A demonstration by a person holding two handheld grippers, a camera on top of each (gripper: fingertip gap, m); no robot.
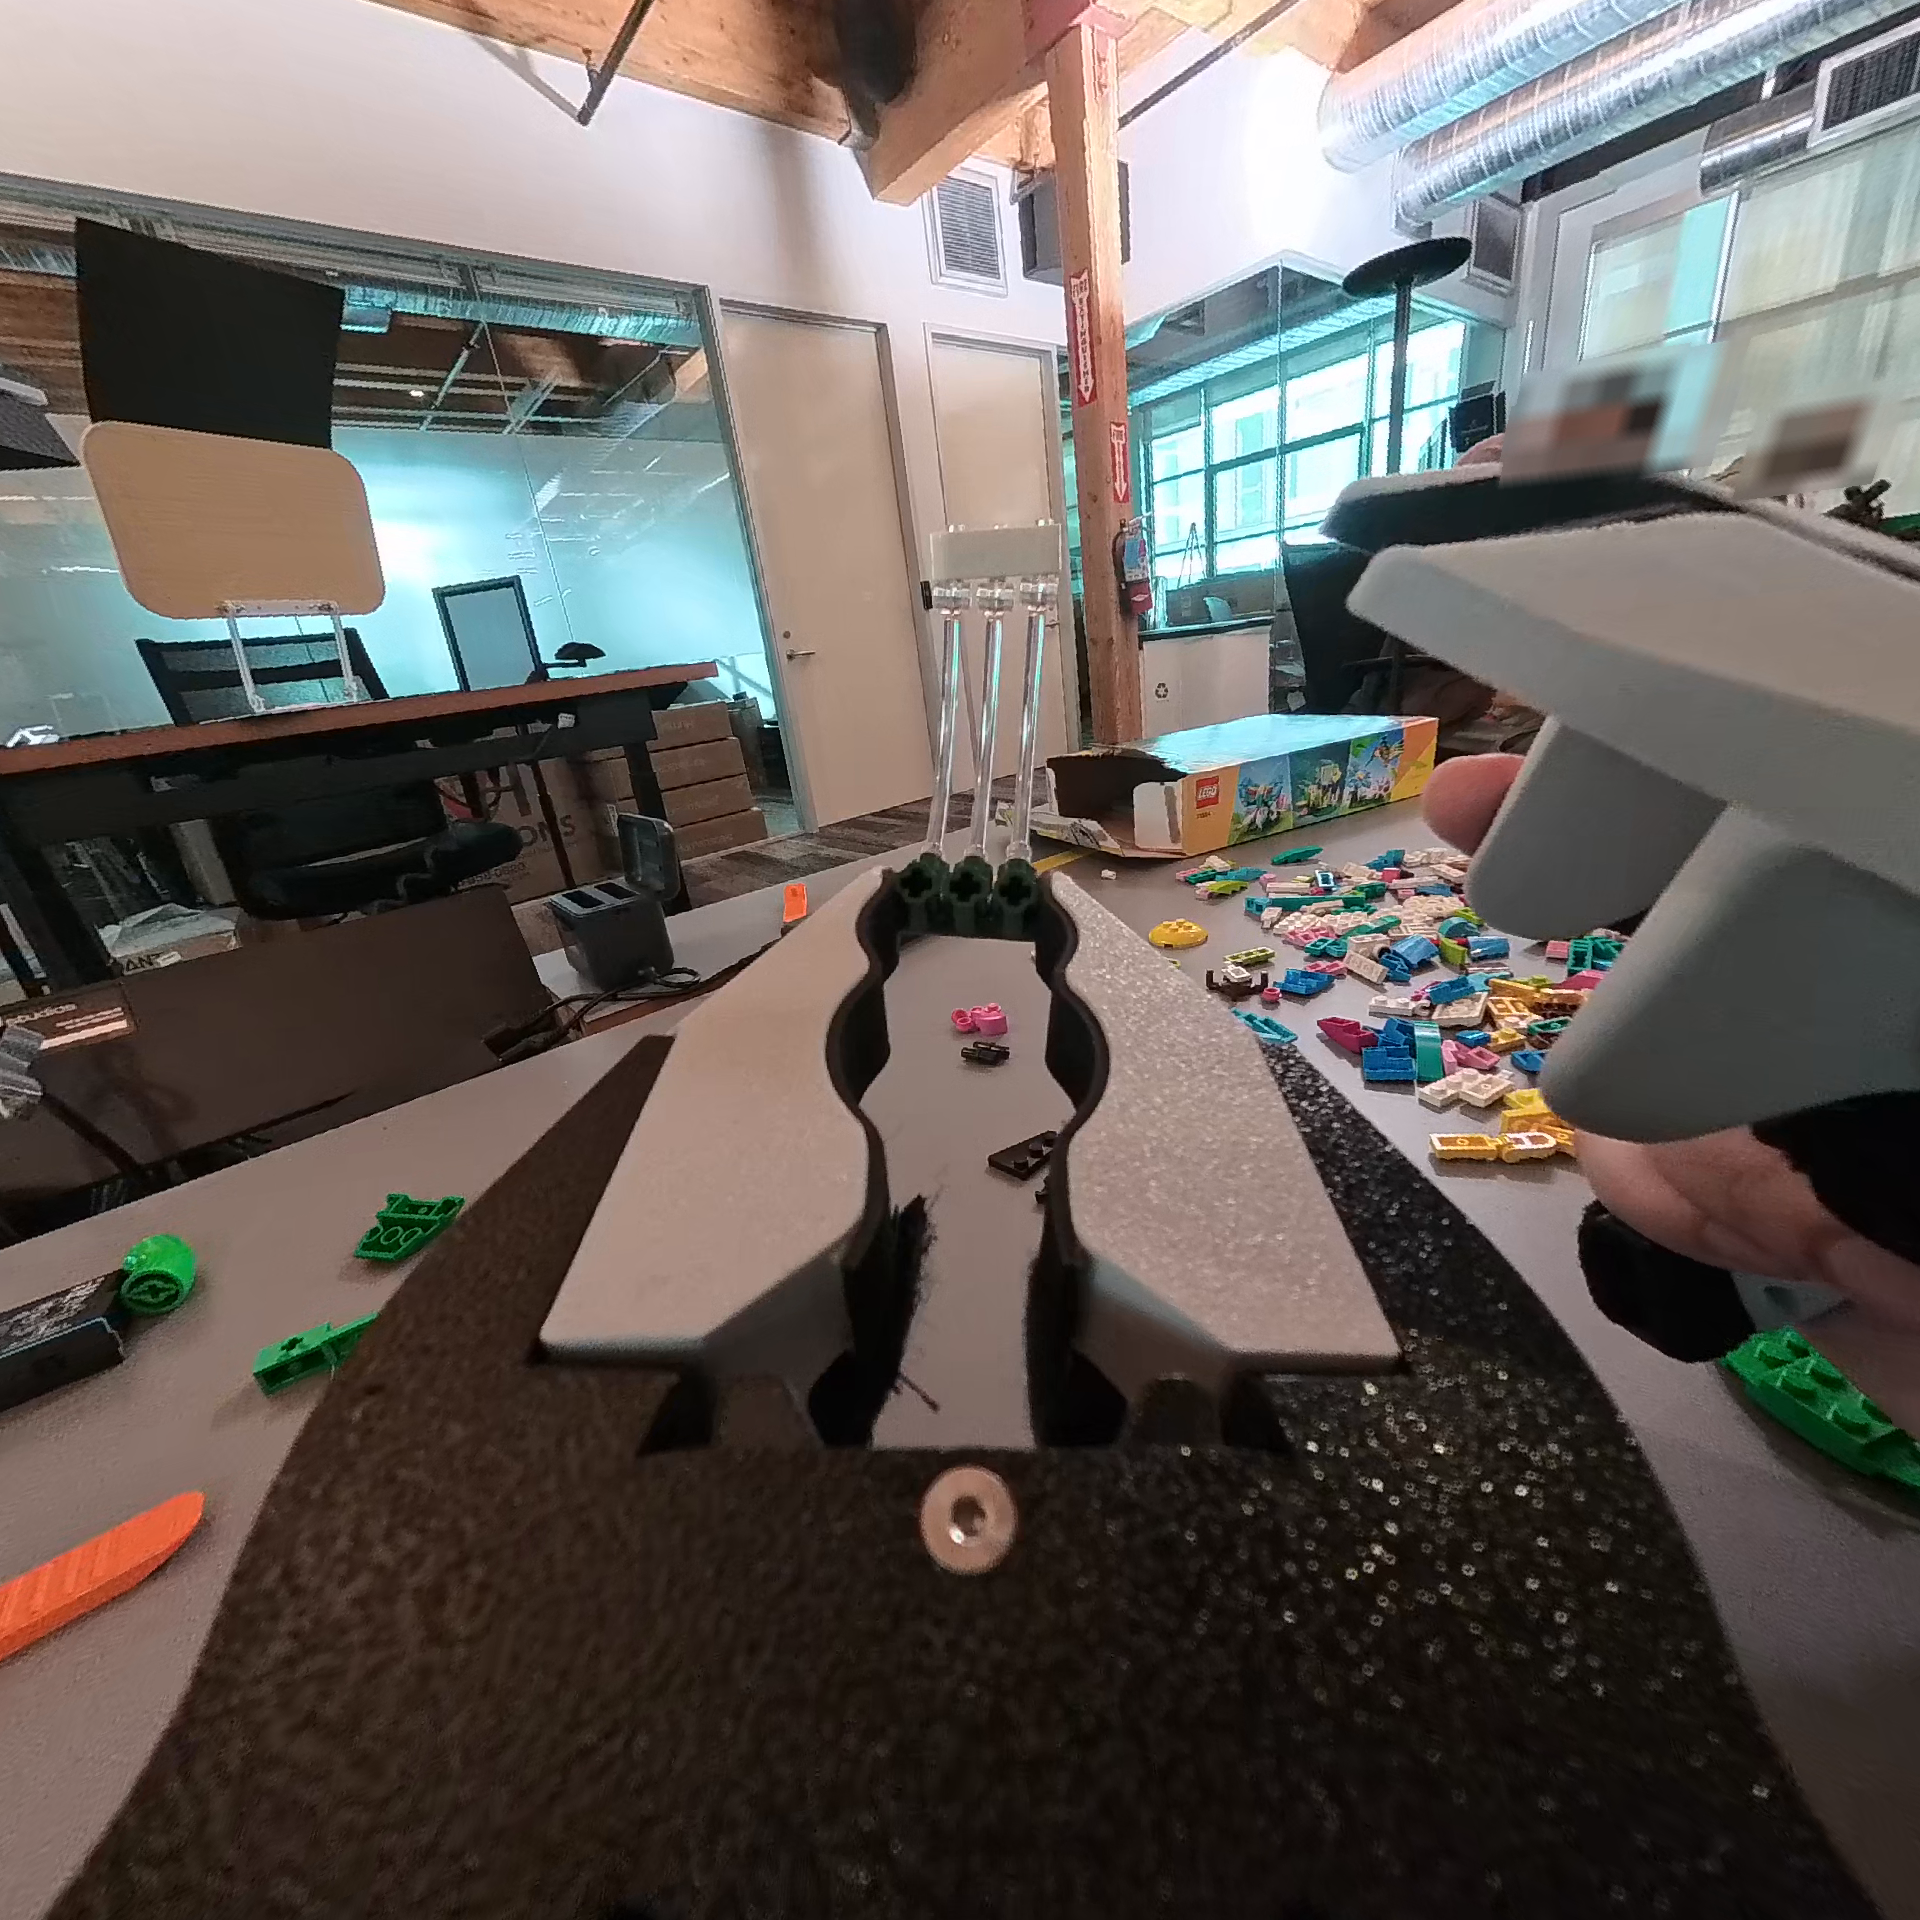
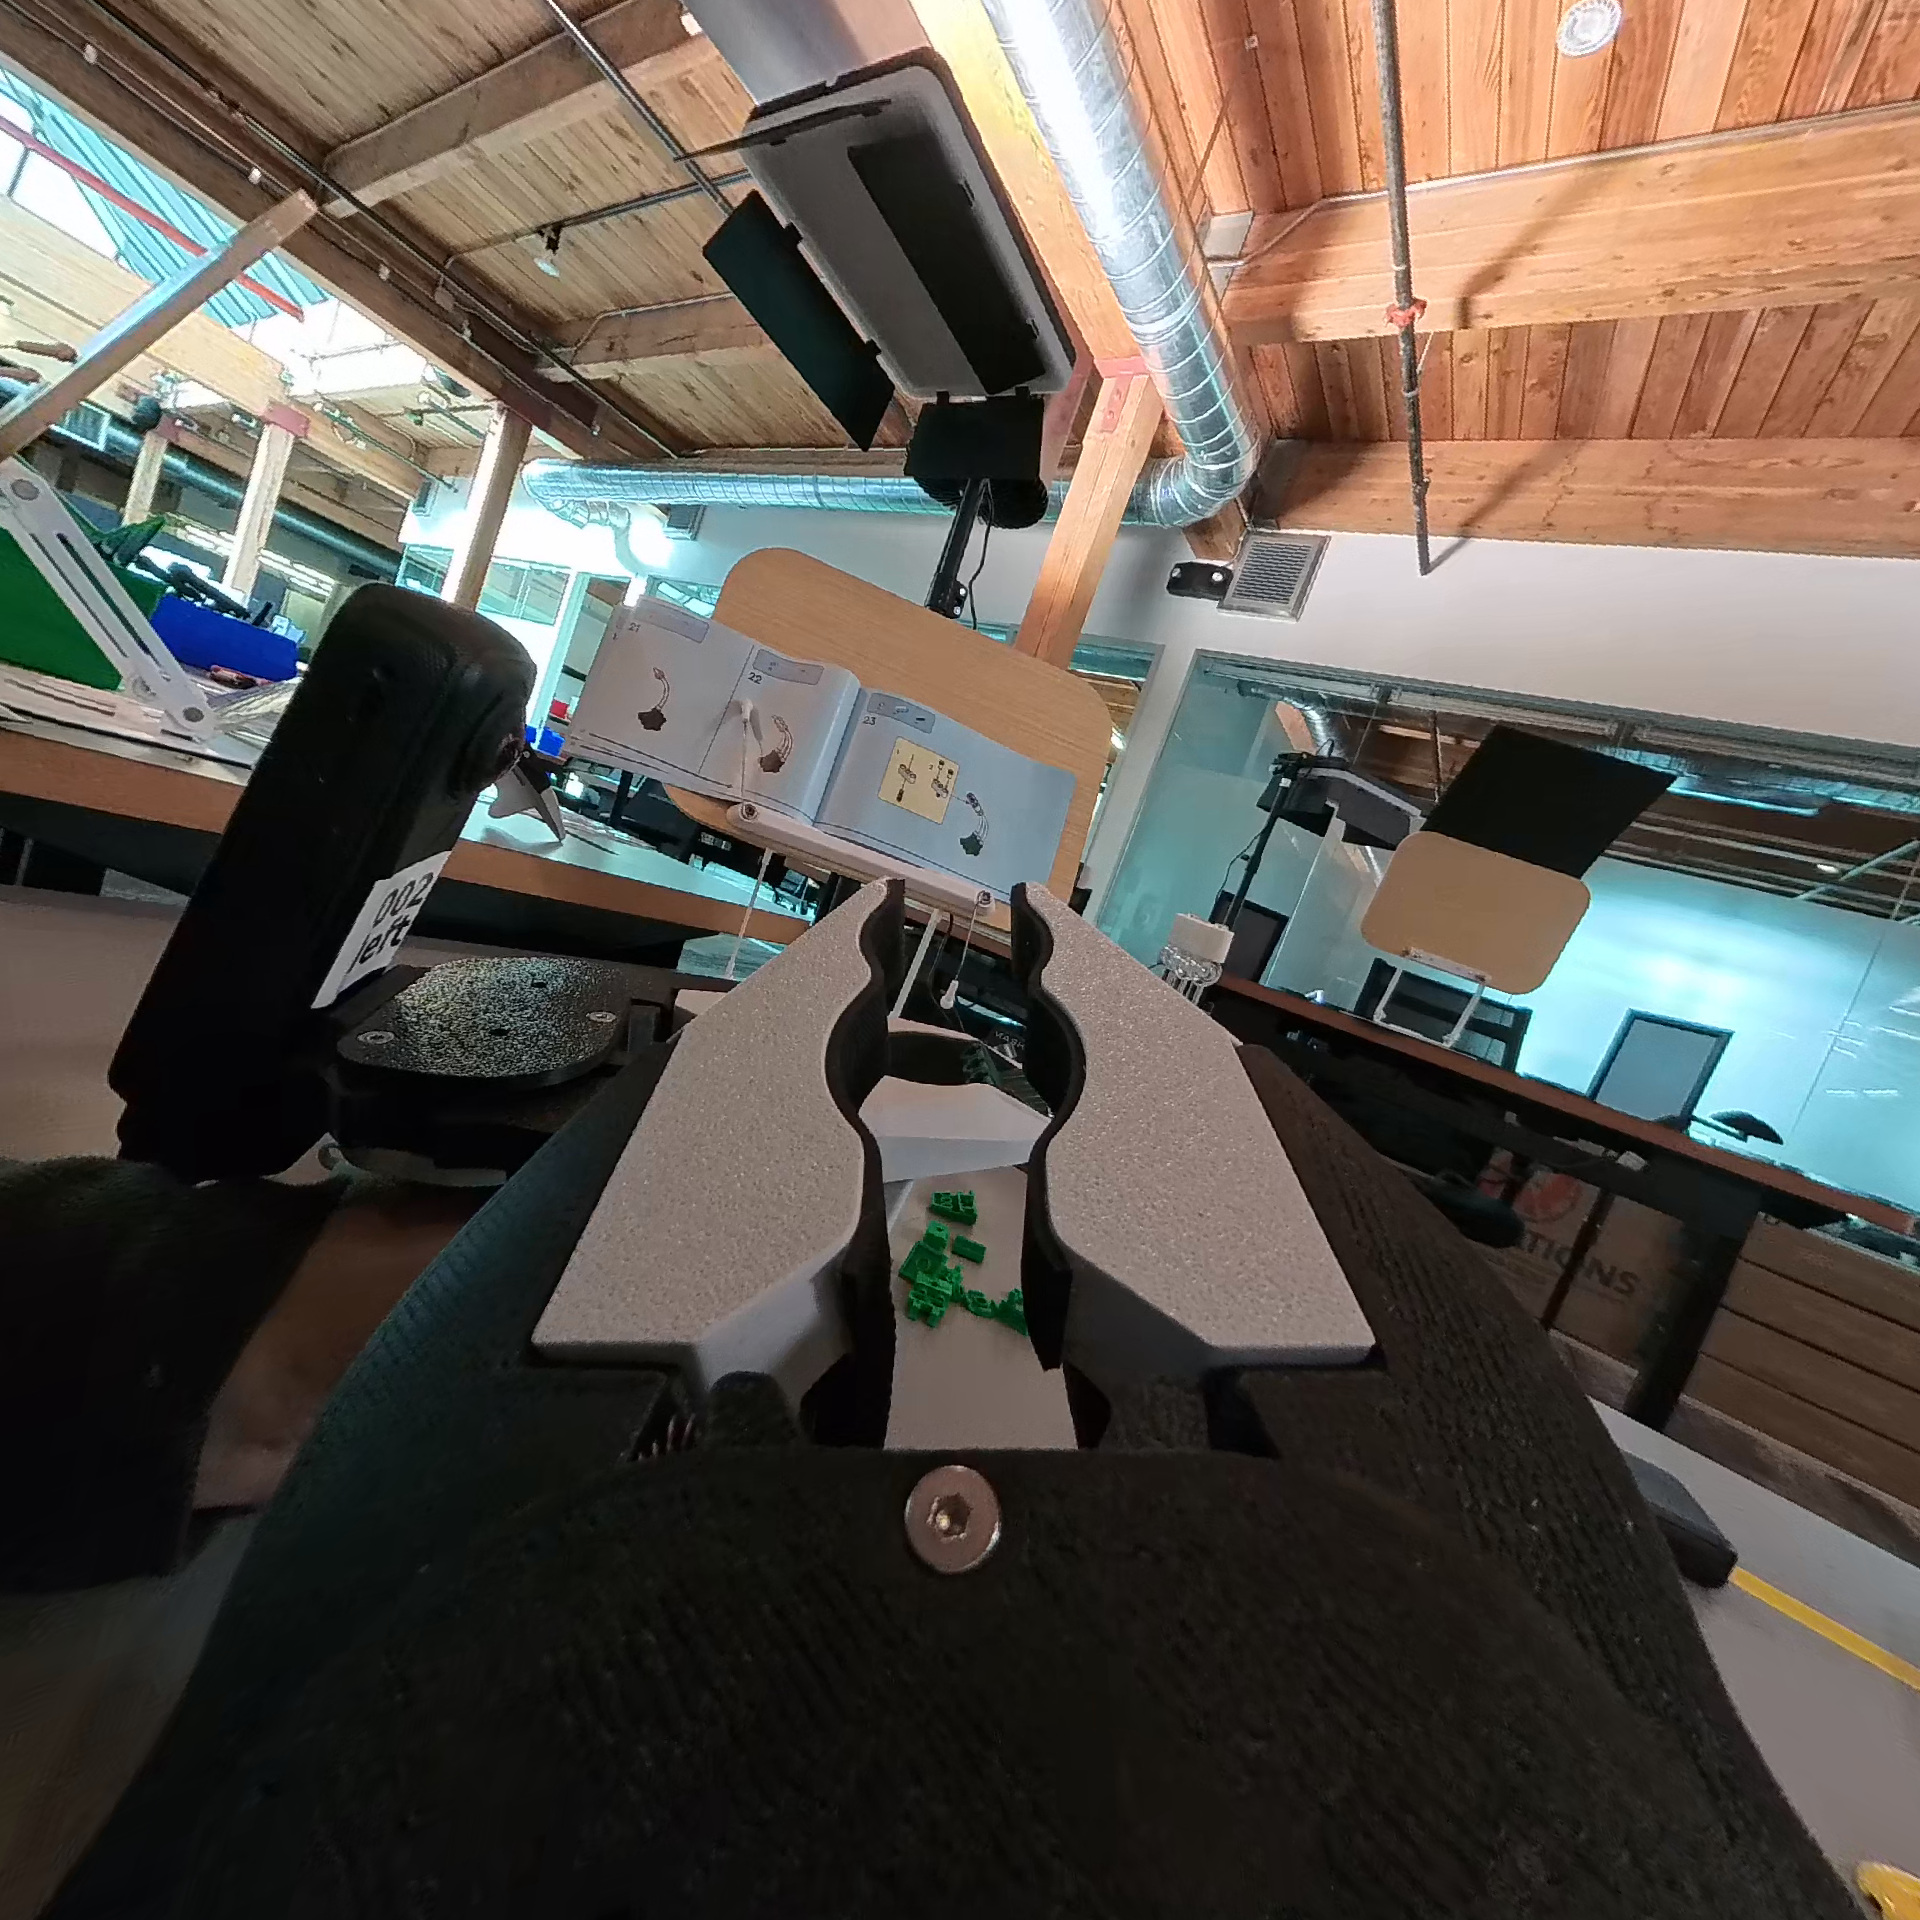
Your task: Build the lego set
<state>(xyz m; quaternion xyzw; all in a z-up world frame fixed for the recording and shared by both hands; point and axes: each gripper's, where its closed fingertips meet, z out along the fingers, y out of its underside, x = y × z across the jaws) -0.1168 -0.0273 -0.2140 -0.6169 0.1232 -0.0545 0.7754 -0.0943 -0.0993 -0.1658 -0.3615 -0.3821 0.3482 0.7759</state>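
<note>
My left gripper (image 1: 966, 902) is shut on the dark green base (image 1: 966, 883) of a small assembly. Three clear rods (image 1: 987, 717) rise from the base to a white brick (image 1: 995, 551) on top. The assembly is held upright above the grey table (image 1: 727, 956). My right gripper (image 2: 951, 914) is open and empty, raised and pointing towards an instruction booklet (image 2: 821, 748) on a wooden stand. Its grey fingers (image 1: 1621, 831) show close on the right in the left wrist view, with a hand behind them. The assembly's top also shows in the right wrist view (image 2: 1200, 948).
A pile of loose coloured bricks (image 1: 1403, 987) and the open set box (image 1: 1247, 779) lie at the right. Green pieces (image 1: 408, 1226) and an orange brick separator (image 1: 94, 1569) lie at the left. Pink (image 1: 980, 1020) and black (image 1: 1023, 1153) pieces lie under my left gripper. A green plate (image 1: 1818, 1392) is near right. One gripper's finger ends stand about 9 centimetres off the other's.
</note>
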